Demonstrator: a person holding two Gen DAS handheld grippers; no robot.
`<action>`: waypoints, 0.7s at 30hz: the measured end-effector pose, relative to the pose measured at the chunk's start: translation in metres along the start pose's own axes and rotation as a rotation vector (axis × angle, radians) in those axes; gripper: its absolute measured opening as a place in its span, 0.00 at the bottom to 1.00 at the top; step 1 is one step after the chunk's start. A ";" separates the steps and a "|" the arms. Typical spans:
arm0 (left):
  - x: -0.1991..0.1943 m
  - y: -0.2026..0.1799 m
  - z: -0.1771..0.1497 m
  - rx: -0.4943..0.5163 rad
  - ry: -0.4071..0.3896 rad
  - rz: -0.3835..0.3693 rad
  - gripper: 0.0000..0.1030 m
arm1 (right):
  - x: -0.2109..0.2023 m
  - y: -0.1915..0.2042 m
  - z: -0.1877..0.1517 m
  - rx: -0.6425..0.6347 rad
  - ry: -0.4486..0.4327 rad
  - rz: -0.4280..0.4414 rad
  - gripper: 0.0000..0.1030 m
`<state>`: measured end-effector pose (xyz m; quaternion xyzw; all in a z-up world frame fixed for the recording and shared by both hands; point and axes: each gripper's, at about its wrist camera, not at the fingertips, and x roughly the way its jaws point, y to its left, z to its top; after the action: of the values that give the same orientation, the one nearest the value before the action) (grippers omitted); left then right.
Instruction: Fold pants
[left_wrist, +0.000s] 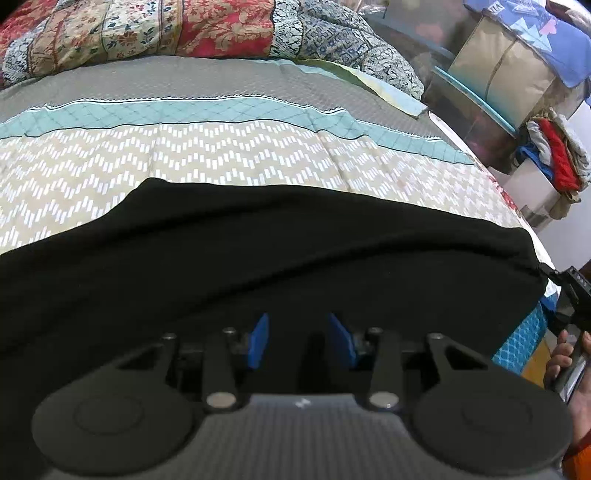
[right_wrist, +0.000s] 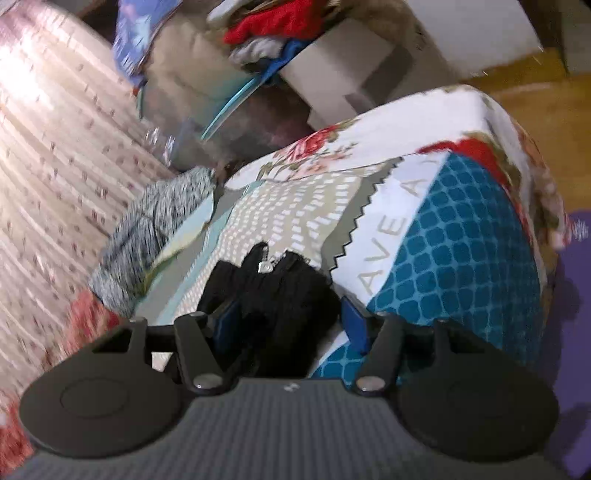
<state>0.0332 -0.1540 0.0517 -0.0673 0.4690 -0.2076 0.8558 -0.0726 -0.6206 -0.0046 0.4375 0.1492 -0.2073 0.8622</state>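
Black pants (left_wrist: 258, 258) lie spread across the patterned bedspread (left_wrist: 184, 158), filling the lower half of the left wrist view. My left gripper (left_wrist: 301, 341) sits over the near edge of the pants with its blue fingers (left_wrist: 258, 341) apart and nothing between them. In the right wrist view, my right gripper (right_wrist: 291, 321) has a bunched black end of the pants (right_wrist: 280, 291) between its blue fingers (right_wrist: 354, 325), which stand wide apart; a small metal piece shows on the fabric. The right gripper also shows at the pants' right corner in the left wrist view (left_wrist: 572, 291).
A quilted floral blanket (left_wrist: 184, 33) lies along the far side of the bed. Boxes and piled clothes (left_wrist: 554, 155) stand past the right edge of the bed. A grey knit cloth (right_wrist: 155, 236) lies on the bed near a curtain (right_wrist: 55, 147). The bed corner (right_wrist: 498, 155) drops to the floor.
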 end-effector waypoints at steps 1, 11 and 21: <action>-0.002 0.002 0.000 -0.004 -0.002 -0.002 0.36 | 0.001 0.001 -0.001 -0.003 -0.006 -0.002 0.60; -0.016 0.015 -0.004 -0.029 -0.027 -0.012 0.36 | 0.000 0.040 -0.001 -0.169 0.024 -0.021 0.16; -0.031 0.029 -0.006 -0.075 -0.066 -0.024 0.36 | -0.040 0.158 -0.081 -0.718 0.183 0.312 0.16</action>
<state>0.0223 -0.1140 0.0634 -0.1117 0.4472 -0.1977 0.8651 -0.0359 -0.4613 0.0759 0.1422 0.2203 0.0312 0.9645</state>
